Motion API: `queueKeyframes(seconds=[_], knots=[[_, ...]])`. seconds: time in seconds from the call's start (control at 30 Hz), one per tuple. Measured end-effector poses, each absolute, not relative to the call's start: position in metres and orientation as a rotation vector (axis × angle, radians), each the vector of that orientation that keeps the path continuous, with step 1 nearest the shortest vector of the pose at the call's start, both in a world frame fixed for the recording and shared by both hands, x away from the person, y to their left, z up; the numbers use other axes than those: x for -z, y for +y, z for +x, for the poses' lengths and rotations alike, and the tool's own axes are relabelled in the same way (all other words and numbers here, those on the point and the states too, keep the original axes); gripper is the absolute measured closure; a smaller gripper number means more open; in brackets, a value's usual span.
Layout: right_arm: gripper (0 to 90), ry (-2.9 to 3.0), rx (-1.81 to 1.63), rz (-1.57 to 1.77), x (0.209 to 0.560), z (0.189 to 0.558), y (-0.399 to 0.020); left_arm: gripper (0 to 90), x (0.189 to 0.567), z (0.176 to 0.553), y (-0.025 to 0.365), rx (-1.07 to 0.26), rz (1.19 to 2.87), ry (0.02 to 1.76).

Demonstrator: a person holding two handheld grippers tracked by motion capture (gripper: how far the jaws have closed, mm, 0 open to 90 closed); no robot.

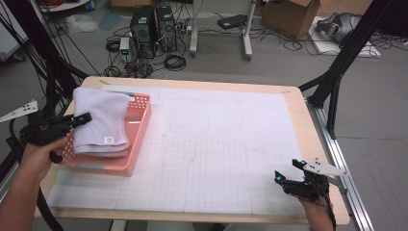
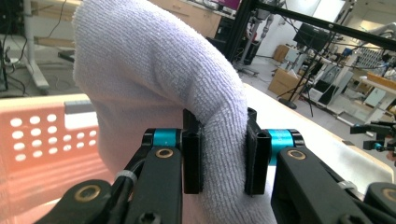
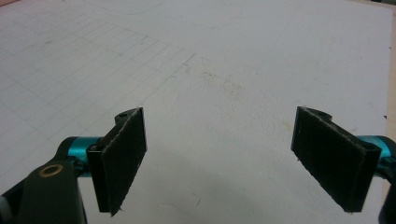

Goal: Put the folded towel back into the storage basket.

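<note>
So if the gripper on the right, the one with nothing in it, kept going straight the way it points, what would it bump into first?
Probably just the white gridded table mat. The right gripper stands open near the table's front right corner, aimed forward and slightly downward. Nothing stands in its line; its own view has bare mat ahead, though depth is hard to judge.

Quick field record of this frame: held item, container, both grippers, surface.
held item: folded pale lilac towel, small white label on its front fold
container: pink perforated basket at the table's left; towel lies in and over it
left gripper: shut on the towel, a fold pinched between the pads
right gripper: open, nothing between the jaws, low over the mat near the front right corner
surface: white gridded mat on a wooden table
</note>
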State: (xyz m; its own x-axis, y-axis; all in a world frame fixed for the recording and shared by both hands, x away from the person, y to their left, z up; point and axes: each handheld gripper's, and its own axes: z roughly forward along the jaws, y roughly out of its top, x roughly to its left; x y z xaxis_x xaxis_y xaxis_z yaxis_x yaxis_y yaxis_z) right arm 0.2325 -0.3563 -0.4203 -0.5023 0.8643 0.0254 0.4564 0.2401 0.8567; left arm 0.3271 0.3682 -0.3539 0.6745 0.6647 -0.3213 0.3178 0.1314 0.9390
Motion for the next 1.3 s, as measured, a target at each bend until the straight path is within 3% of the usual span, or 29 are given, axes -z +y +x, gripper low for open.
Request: queueKeyframes(seconds=[0.33,0.6,0.67,0.77,0.8,0.93,1.3], knots=[[17.0,2.050,-1.188,1.208,0.419,0.230,-0.359,73.2,0.363,0.343,0.352,-0.229,1.484,0.869],[17.0,2.047,-1.187,1.204,0.419,0.228,-0.363,68.4,0.374,0.357,0.343,-0.220,1.579,0.997],[17.0,2.049,-1.187,1.205,0.419,0.227,-0.363,61.4,0.375,0.359,0.345,-0.218,1.575,1.052],[17.0,2.047,-1.185,1.209,0.419,0.227,-0.363,41.4,0.375,0.361,0.346,-0.211,1.573,1.129],[17.0,2.050,-1.186,1.206,0.419,0.227,-0.363,38.4,0.374,0.362,0.347,-0.213,1.575,1.164],[17.0,2.055,-1.182,1.199,0.420,0.228,-0.362,38.1,0.370,0.361,0.352,-0.267,1.586,1.264],[17.0,2.052,-1.181,1.202,0.419,0.226,-0.363,39.1,0.354,0.357,0.345,-0.511,1.678,1.322]])
